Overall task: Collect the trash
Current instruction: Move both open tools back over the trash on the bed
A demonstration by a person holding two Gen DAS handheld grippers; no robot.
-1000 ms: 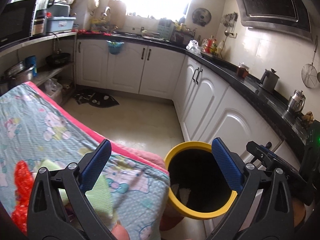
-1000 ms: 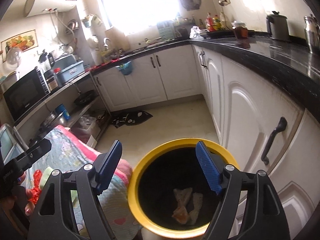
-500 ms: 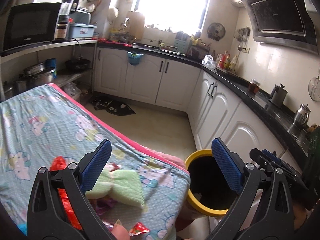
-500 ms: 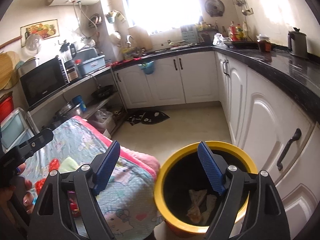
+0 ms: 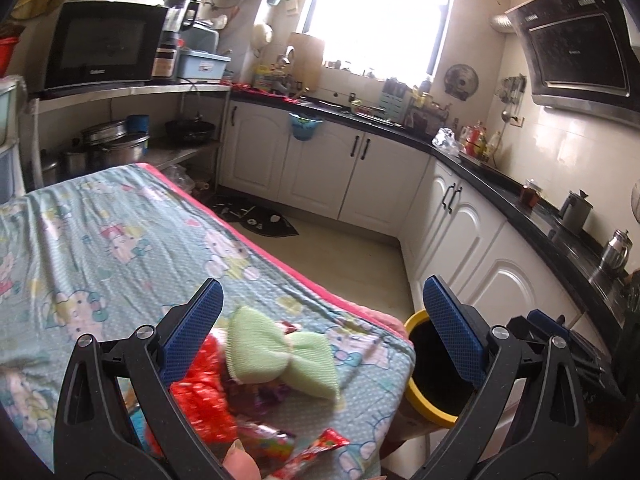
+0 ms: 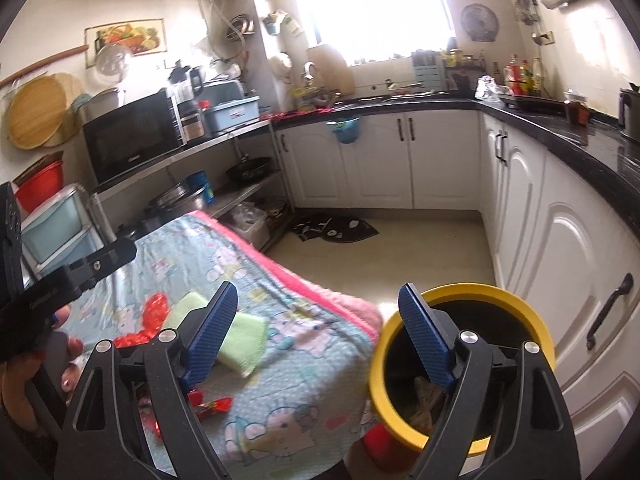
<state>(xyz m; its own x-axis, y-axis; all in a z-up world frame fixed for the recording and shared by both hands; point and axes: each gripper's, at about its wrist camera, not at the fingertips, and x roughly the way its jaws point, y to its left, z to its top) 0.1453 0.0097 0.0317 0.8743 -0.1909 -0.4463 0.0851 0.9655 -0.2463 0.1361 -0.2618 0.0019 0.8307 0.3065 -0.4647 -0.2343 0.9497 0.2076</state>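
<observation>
1. Lying at far left of the left wrist view: a table [image 5: 100, 248] under a cartoon-print cloth with a pink edge; pots and a microwave [image 5: 104, 46] sit on shelves behind it.
2. Left gripper [image 5: 320, 320], spread wide with nothing between its blue pads, hanging over the near end of the table.
3. Red wrapper [image 5: 200, 392], crinkled, beside the left-hand pad (partly hidden by it).
4. Green sponge cloth [image 5: 280, 356], pinched in the middle, lying on the red wrapper and a purple scrap.
5. Small red packet [image 5: 320, 446], at the table's near edge; a fingertip shows just beside it.
6. Yellow bin [image 6: 464, 364], standing on the floor just beside the table's end, crumpled paper [image 6: 428, 400] at its bottom.
7. Right gripper [image 6: 318, 320], jaws opening and holding nothing, one pad over the cloth, the other over the bin's mouth.
8. White cabinets [image 6: 560, 264] under a black counter, far right.
</observation>
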